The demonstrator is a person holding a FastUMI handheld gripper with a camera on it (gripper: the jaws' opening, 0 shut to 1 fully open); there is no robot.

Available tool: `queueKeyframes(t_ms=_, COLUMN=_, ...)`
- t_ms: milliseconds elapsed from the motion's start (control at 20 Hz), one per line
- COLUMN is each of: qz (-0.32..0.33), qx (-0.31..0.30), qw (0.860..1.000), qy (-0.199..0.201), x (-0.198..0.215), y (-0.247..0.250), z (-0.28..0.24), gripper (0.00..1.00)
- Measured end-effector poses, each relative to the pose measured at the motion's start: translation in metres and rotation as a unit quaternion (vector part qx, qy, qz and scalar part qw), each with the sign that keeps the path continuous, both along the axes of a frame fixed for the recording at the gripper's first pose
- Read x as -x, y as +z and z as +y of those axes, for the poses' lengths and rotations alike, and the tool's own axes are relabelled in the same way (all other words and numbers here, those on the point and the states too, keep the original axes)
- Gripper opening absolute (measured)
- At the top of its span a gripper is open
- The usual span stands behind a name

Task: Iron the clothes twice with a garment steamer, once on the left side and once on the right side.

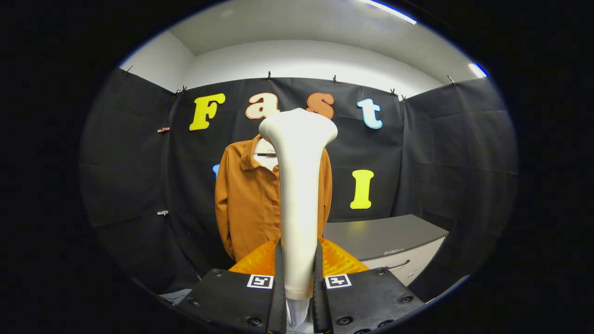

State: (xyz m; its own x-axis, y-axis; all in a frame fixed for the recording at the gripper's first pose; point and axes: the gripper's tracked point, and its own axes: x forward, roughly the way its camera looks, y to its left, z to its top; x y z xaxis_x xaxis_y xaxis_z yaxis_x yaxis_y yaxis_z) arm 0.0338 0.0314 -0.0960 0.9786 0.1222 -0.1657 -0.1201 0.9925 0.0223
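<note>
The gripper (297,278) fingers are clamped on the garment steamer (298,185) handle, upright, short of the brown shirt (246,199) (hanging beyond); next, likely bring its head to one side.

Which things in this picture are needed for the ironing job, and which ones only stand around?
For the job:
- garment steamer, upright, clamped between the jaws of the gripper
- brown shirt, hanging beyond the steamer on the black wall

Just standing around:
- grey cabinet with a drawer, beside the shirt
- small clips on the wall cloth
</note>
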Motion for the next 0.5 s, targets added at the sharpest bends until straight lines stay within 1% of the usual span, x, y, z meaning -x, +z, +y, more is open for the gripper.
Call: queueKeyframes(t_ms=500, qz=-0.005, qx=0.002, qw=1.0, qy=-0.004, x=-0.0057, y=0.0027, z=-0.0022, gripper=0.26)
